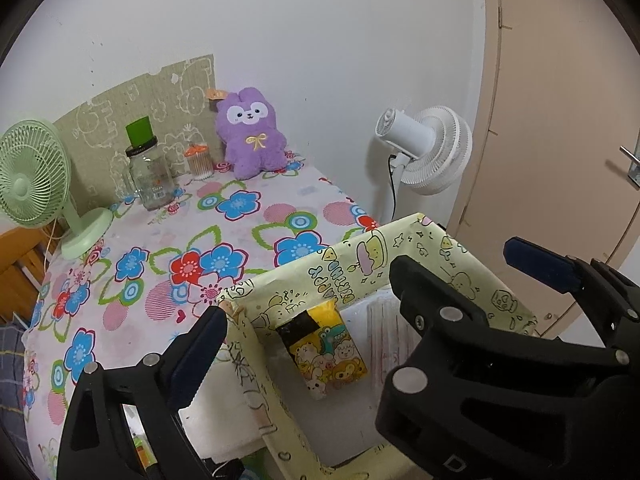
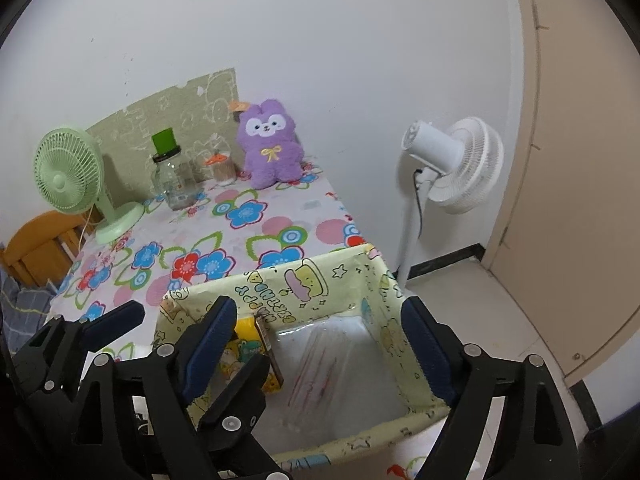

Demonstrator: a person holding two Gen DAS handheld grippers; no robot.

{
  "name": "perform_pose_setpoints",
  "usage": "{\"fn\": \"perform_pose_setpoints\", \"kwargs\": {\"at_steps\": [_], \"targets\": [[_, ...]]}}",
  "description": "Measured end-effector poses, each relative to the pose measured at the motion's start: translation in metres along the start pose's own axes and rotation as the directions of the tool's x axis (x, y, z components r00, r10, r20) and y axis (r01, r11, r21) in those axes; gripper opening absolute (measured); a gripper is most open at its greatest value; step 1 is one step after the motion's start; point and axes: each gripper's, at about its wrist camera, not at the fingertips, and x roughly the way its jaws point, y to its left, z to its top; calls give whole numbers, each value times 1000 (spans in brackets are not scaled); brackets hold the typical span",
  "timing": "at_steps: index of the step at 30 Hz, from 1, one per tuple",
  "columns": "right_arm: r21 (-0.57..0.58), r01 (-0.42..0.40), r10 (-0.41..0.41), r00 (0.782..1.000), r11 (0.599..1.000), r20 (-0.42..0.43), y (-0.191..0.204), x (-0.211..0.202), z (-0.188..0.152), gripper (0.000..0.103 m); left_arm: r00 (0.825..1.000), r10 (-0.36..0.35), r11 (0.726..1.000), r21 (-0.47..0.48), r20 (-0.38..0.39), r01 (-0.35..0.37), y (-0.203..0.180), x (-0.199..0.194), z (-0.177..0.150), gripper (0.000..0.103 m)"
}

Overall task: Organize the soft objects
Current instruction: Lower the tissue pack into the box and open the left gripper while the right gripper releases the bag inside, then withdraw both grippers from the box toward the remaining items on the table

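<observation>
Tissue packet [image 1: 328, 350], yellow with cartoon animals, stands tilted inside the yellow-patterned box [image 1: 360, 268], leaning against the box's inner wall on the side nearer the table's middle. The box sits at the table's near right corner. Neither tool touches the packet. The left gripper [image 1: 304, 320] has its jaws spread wide, straddling the box's left wall and holding nothing. The right gripper [image 2: 316, 344] hangs over the box's open top, jaws likewise apart and empty. Against the far edge of the flowered tablecloth [image 1: 168, 240] sits a purple plush [image 1: 250, 134], with a cotton-swab jar [image 1: 199, 161], glass jar [image 1: 149, 172] and green desk fan [image 1: 34, 172] leftward.
</observation>
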Motion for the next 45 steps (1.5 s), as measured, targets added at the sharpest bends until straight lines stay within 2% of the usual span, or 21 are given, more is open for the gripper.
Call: {"fn": "perform_pose_setpoints", "kwargs": {"at_steps": [26, 34, 45], "targets": [[-31, 8, -6, 997, 999, 77, 33, -61, -16, 93, 996, 20, 1000, -18, 83, -18, 19, -62, -24, 99], [-65, 8, -2, 996, 998, 89, 55, -74, -24, 94, 994, 40, 999, -37, 98, -37, 35, -78, -38, 99], [-91, -31, 39, 995, 995, 92, 87, -82, -38, 94, 991, 81, 996, -52, 110, -76, 63, -95, -56, 99]]}}
